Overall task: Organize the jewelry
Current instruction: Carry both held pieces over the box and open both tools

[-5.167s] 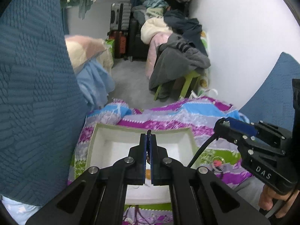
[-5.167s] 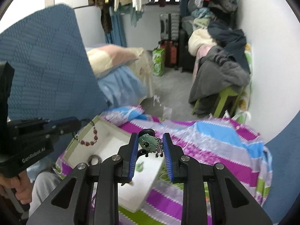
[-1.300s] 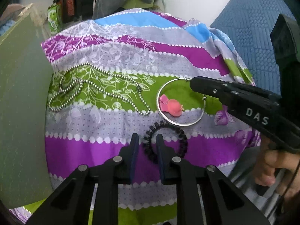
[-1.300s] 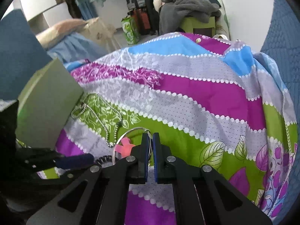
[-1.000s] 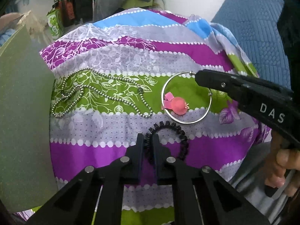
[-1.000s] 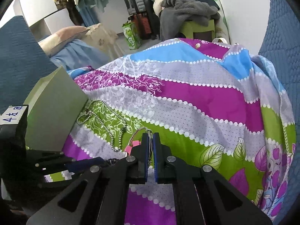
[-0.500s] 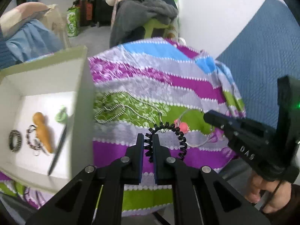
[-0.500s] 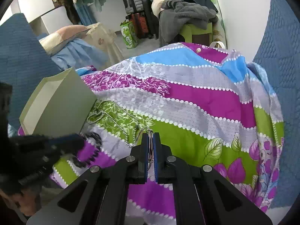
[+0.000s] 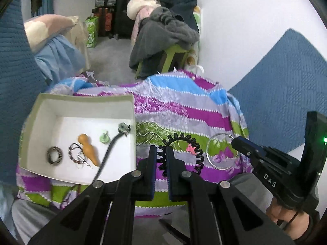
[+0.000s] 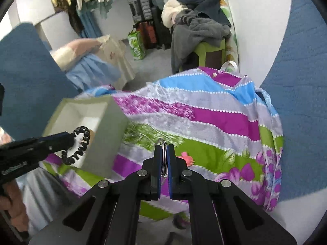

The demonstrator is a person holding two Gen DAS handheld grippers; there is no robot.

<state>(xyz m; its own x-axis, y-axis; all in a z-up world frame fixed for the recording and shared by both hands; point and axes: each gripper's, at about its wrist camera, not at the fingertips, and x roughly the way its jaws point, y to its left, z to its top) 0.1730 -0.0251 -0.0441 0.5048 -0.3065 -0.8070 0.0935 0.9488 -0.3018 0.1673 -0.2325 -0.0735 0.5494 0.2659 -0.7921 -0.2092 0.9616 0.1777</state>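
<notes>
Black coil tie [image 9: 185, 150] clamped at its near-left edge between left gripper [image 9: 161, 157] fingers, hanging in the air just right of the box [image 9: 81, 106] wall, above the striped cloth [image 9: 204, 114]. Same tie [image 10: 78, 145] seen from the right wrist camera dangling off the left gripper [image 10: 70, 139] tip, in front of the box [image 10: 106, 134] outer side. Silver hoop [image 9: 221, 152] pinched at its upper right rim by right gripper [image 9: 235, 141], lifted over the cloth; in the right wrist view only the hoop [image 10: 163, 157] edge visible, squeezed between the nearly closed right gripper [image 10: 163, 153] fingers. Pink piece [image 9: 190, 148] lying on a green band of the cloth, showing through the tie's loop; also [image 10: 187, 157] just right of the right fingertips. In the box: patterned ring [image 9: 54, 155] at left, beaded bracelet [image 9: 76, 155] beside it, tan gourd [image 9: 89, 148] touching the bracelet, green pendant [image 9: 104, 137], dark cord [image 9: 109, 151] running up to a metal charm [image 9: 124, 128] near the right wall. Beyond the cloth, a green stool [image 9: 173, 53] heaped with grey clothes [image 9: 163, 34].
</notes>
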